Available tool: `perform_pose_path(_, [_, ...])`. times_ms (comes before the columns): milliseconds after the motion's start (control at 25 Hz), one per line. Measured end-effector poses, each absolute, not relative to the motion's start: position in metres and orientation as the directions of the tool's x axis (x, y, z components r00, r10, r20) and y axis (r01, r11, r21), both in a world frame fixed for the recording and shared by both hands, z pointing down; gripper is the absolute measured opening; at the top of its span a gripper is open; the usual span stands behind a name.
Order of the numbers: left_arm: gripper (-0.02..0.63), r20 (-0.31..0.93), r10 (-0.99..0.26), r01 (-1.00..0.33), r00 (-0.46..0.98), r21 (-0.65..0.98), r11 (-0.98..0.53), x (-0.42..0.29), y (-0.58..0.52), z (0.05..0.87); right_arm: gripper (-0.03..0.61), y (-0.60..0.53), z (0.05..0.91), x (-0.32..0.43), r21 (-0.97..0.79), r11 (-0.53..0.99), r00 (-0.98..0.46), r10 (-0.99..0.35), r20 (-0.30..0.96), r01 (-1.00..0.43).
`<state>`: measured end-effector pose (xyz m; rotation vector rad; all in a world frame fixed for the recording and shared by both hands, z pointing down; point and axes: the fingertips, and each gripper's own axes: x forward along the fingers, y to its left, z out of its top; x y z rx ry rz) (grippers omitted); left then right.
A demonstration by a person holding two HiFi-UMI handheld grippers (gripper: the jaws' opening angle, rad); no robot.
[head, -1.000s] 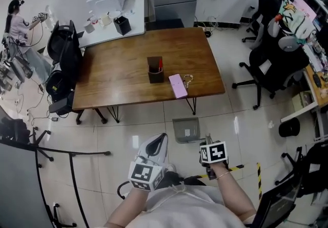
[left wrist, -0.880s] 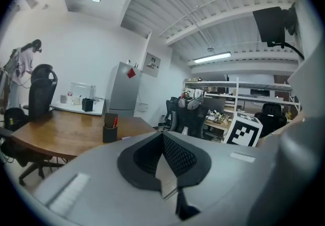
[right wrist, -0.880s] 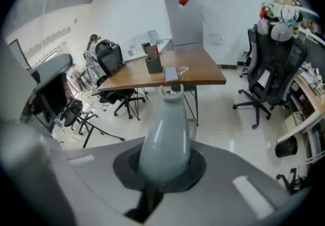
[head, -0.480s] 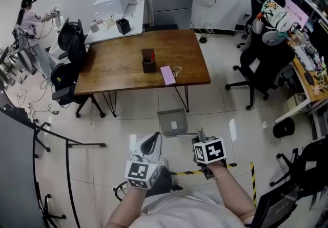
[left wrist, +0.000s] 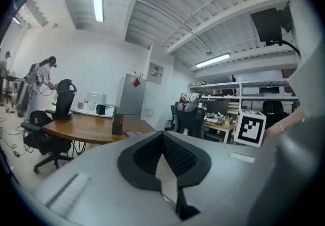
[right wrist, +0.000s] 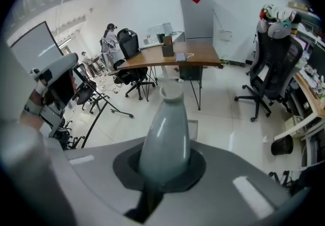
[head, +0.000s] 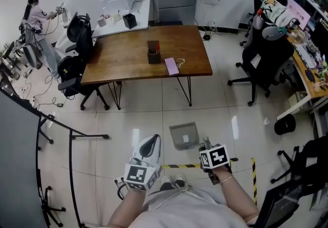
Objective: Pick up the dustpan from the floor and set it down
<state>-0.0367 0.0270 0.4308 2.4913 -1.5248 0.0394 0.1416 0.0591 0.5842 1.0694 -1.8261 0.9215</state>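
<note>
We see an office with a pale tiled floor [head: 128, 119] and a brown wooden table [head: 128, 53] in the upper part of the head view. On the table stand 1 dark box [head: 153, 53] and 1 pink flat thing [head: 171, 65] just beside it. Black office chairs [head: 266, 58] are at the right of the table, and a person [head: 37, 14] is far away at the left wall. A yellow and black striped tape [head: 179, 165] lies across the tiles near the bottom.

The grey dustpan [head: 184, 135] is over the open floor, well apart from the table and just ahead of the 2 grippers. We cannot tell whether its pan touches the tiles. The right gripper [head: 207, 146] points steeply down, and its 2 jaws are closed on the dustpan's handle [right wrist: 167, 133]. In the right gripper view this pale handle rises out from between them, with the pan at its far end.

The left gripper [head: 152, 142] is beside the dustpan, at its left, and does not touch it. Its jaws are pressed together and nothing is between them.
</note>
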Motion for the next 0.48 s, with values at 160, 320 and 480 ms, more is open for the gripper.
perform_pose_path(160, [0.014, 0.091, -0.882, -0.881, 0.462, 0.159, -0.445, -0.043, 0.032, 0.419, 0.002, 0.073, 0.593, 0.141, -0.174, 0.359, -0.293, -0.311, 0.904, -0.917])
perform_pose_path(320, [0.014, 0.097, -0.885, -0.885, 0.455, 0.155, -0.438, -0.050, 0.034, 0.419, 0.002, 0.080, 0.594, 0.139, -0.166, 0.342, -0.281, -0.321, 0.904, -0.925])
perform_pose_path(480, [0.014, 0.111, -0.880, -0.883, 0.461, 0.155, -0.443, -0.051, 0.034, 0.420, 0.002, 0.080, 0.593, 0.142, -0.165, 0.328, -0.277, -0.331, 0.902, -0.930])
